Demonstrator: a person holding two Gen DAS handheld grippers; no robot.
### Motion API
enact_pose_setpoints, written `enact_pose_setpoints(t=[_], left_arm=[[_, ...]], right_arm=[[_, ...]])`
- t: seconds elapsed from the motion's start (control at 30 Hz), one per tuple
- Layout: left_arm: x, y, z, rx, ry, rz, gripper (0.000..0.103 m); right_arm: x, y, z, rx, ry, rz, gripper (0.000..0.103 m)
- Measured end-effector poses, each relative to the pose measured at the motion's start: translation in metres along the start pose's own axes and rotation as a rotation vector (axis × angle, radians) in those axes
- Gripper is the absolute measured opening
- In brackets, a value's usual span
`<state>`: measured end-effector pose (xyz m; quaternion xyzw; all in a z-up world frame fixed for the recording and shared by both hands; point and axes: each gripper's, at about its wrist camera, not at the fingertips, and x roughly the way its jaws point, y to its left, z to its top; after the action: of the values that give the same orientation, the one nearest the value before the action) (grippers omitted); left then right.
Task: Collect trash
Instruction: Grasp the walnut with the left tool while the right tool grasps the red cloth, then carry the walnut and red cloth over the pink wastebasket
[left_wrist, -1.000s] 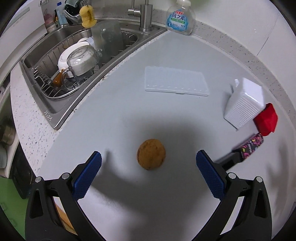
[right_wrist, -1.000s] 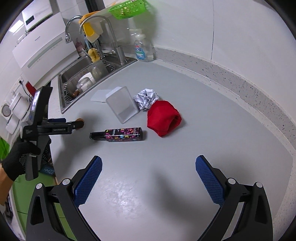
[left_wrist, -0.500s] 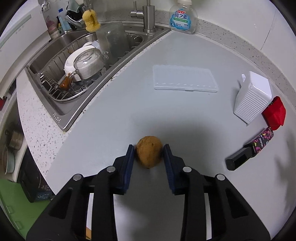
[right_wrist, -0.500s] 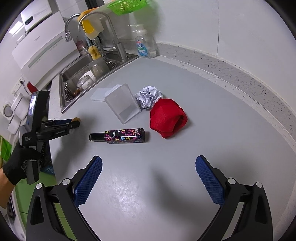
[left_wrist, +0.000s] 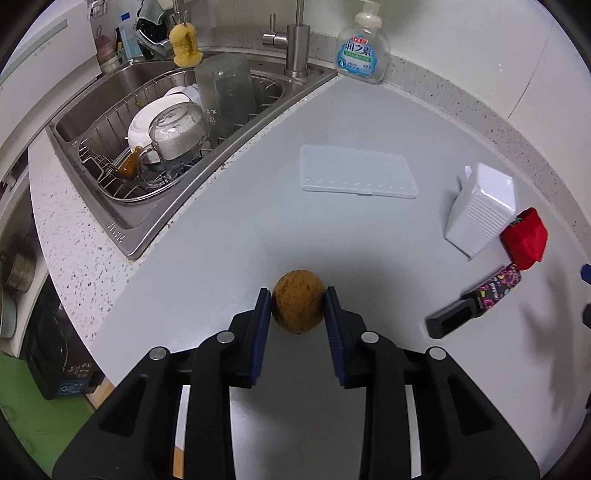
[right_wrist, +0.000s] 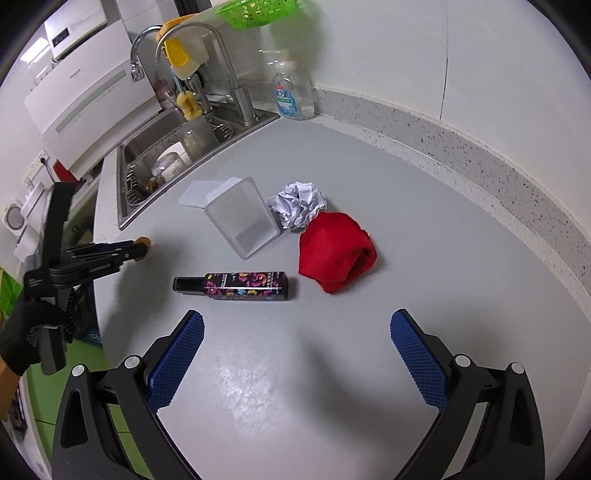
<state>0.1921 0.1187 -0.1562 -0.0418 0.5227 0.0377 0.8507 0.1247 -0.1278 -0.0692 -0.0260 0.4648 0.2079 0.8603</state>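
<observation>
A brown round fruit (left_wrist: 298, 307) sits on the grey counter (left_wrist: 258, 221) between the blue pads of my left gripper (left_wrist: 297, 295). The jaws are still closing and both pads press its sides. The right wrist view shows that left gripper (right_wrist: 136, 249) at far left with the fruit (right_wrist: 144, 242) at its tip. My right gripper (right_wrist: 297, 321) hangs open over bare counter with nothing between its fingers. Beyond it lie a black flower-patterned bottle (right_wrist: 236, 285), a red cloth (right_wrist: 334, 254) and a crumpled white paper ball (right_wrist: 299, 205).
A tipped clear plastic box (right_wrist: 242, 218) lies by the paper, with its flat lid (left_wrist: 356, 173) behind it. A steel sink (left_wrist: 122, 229) full of dishes is at the left. A soap bottle (left_wrist: 362, 48) stands by the wall. A black-gloved hand (right_wrist: 26, 332) holds the left gripper.
My left gripper's jaws went from wide open to closed on the brown fruit. The right gripper stayed open and in place.
</observation>
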Motion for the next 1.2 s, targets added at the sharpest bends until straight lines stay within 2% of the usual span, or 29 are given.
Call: enact_pose_setpoints(t=[0.27,0.53,0.57,0.6,0.63,0.7,0.77,0.8,0.9,1.2], left_arm=[[-0.020,-0.009,-0.003,-0.004,-0.005,-0.017,0.029],[-0.037,-0.014,-0.007,-0.018,-0.015,-0.016,0.029],[-0.039,-0.014,-0.008,-0.021,-0.017,-0.016,0.029],[-0.041,-0.013,-0.009,-0.026,-0.019,-0.017,0.029],[-0.043,-0.013,-0.010,-0.029,-0.020,-0.017,0.029],[-0.047,-0.012,-0.013,-0.037,-0.024,-0.017,0.029],[-0.050,-0.010,-0.015,-0.046,-0.028,-0.014,0.029],[-0.052,-0.010,-0.017,-0.050,-0.029,-0.013,0.029],[-0.057,-0.008,-0.021,-0.060,-0.035,-0.014,0.029],[-0.083,0.001,-0.040,-0.082,-0.068,-0.024,0.029]], right_arm=[[0.031,-0.014,0.023,-0.015,0.026,-0.036,0.097],[0.070,-0.019,0.041,-0.045,0.098,-0.056,0.096],[0.073,-0.019,0.042,-0.048,0.101,-0.057,0.092],[0.076,-0.020,0.044,-0.051,0.106,-0.060,0.074],[0.081,-0.021,0.045,-0.057,0.125,-0.068,0.062],[0.084,-0.023,0.048,-0.060,0.131,-0.074,0.057],[0.083,-0.025,0.050,-0.059,0.126,-0.068,0.045],[0.081,-0.025,0.051,-0.061,0.118,-0.069,0.030],[0.073,-0.025,0.052,-0.068,0.096,-0.079,0.017],[0.026,0.003,0.045,-0.121,0.023,-0.053,0.014]])
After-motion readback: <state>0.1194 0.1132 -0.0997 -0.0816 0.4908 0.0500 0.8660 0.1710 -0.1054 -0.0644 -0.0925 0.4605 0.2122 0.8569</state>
